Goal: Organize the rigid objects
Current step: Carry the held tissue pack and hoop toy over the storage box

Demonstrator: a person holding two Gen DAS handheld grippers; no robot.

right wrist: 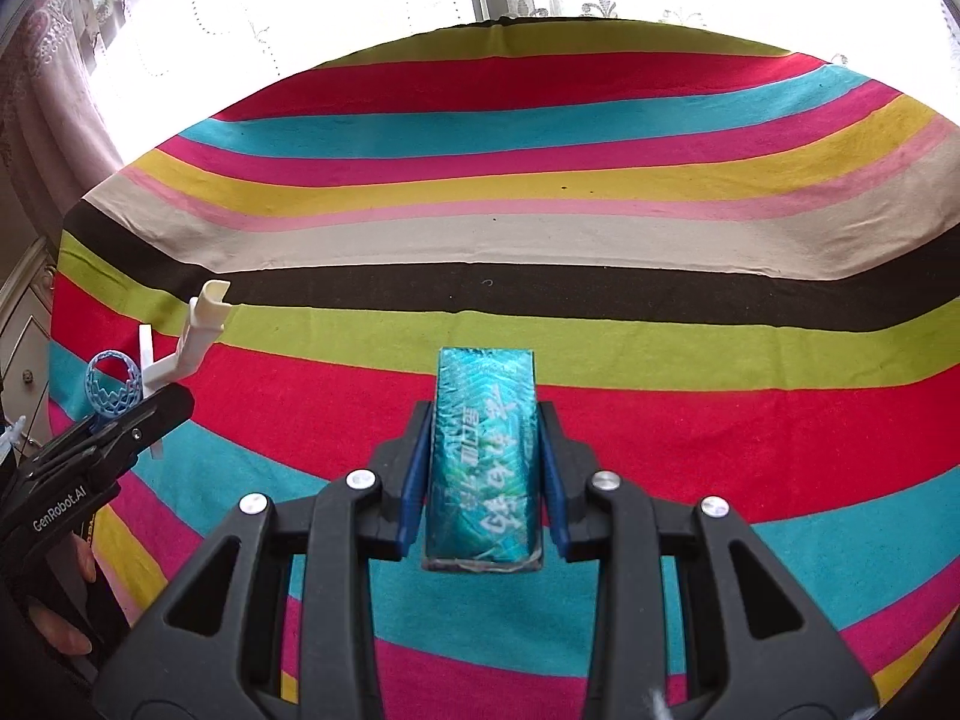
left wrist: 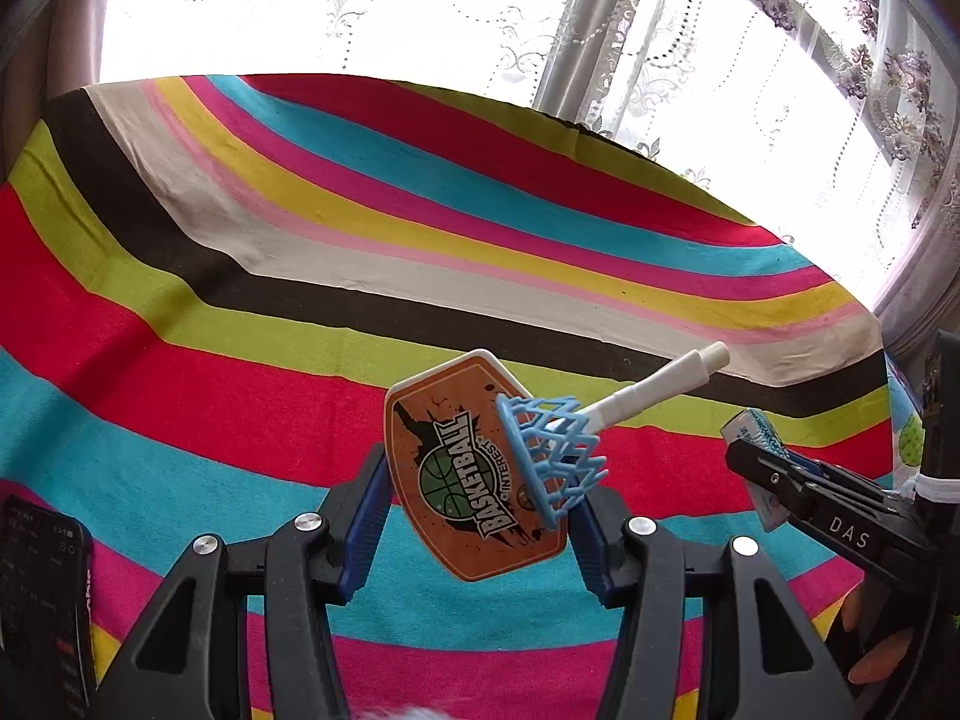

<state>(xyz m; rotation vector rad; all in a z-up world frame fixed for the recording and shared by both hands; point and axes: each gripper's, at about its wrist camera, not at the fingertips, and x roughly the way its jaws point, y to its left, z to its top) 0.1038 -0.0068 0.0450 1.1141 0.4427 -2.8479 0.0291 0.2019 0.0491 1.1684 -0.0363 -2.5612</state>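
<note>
Left gripper point(left wrist: 480, 516) is clamped partway closed on a toy basketball hoop point(left wrist: 480, 468): blue pads point(left wrist: 366, 516) press both side edges of the orange backboard, which reads "BASKETBALL" and is held tilted, clear of the cloth. The blue net ring point(left wrist: 549, 456) sticks out from the board's face, and the white pole point(left wrist: 654, 387) runs up and to the right past it. Right gripper point(right wrist: 483, 468) is closed tight on a teal foil-wrapped box point(right wrist: 483, 456), pads flat against its two long sides, the box pointing straight out along the fingers and lifted off the surface. Both tools hang over a table covered in a striped cloth point(left wrist: 240, 360) with red, teal, pink, yellow, lime, black and cream bands. From the left camera the right gripper shows at the right edge with the box end poking out; from the right camera the left one sits at the left edge with the hoop and pole above it. A dark phone point(left wrist: 42, 588) lies at the cloth's near left edge. Lace curtains point(left wrist: 780, 60) hang over a bright window behind the table.
</note>
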